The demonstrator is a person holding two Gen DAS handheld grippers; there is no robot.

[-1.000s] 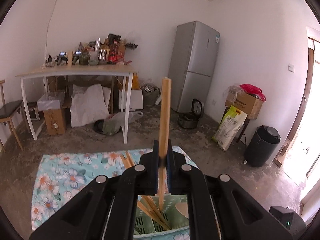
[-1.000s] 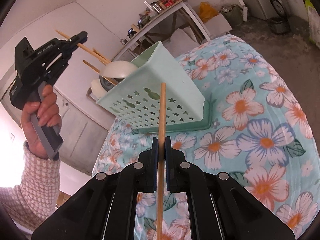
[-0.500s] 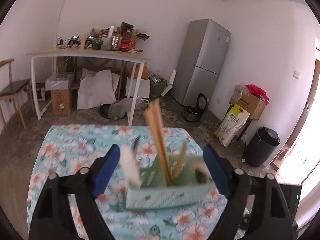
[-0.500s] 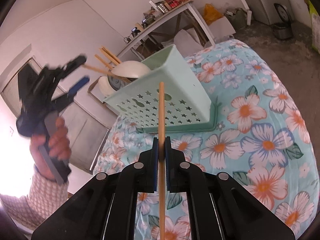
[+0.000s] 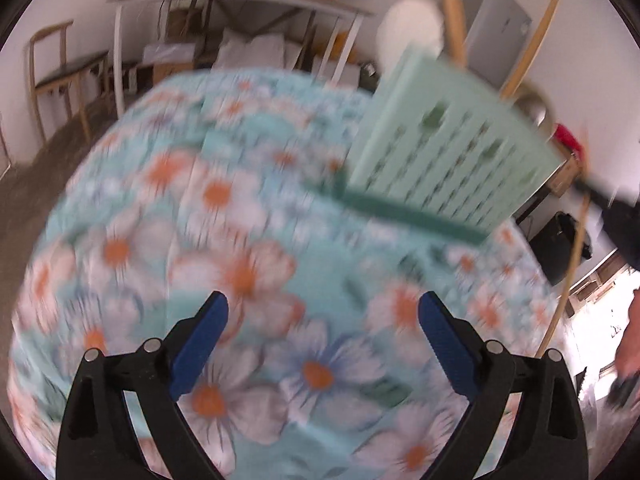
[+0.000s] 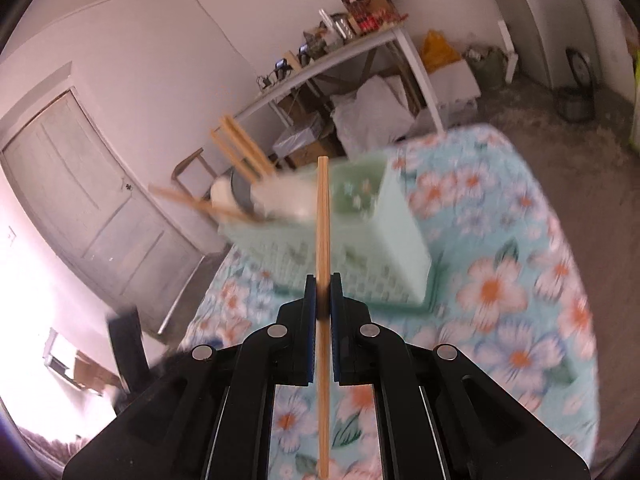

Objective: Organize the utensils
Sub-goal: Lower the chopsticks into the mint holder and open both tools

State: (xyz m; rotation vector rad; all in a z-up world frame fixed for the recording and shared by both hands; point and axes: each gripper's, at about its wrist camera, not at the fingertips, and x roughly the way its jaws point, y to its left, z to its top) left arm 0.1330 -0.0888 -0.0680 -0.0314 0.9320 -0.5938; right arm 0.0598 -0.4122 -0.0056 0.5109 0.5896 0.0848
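Right wrist: green basket [image 6: 400, 236] holds chopsticks [image 6: 240, 152] and spoons [image 6: 284, 200].

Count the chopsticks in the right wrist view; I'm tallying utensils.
4 chopsticks: one clamped in the right gripper, two standing together in the green basket, one leaning left there. Blur may hide more.

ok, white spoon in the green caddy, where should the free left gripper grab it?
Judgement: pinch the white spoon from above at its exposed top, the only part above the caddy rim. Left gripper is open. Chopsticks stand beside it, so approach from the side away from them.
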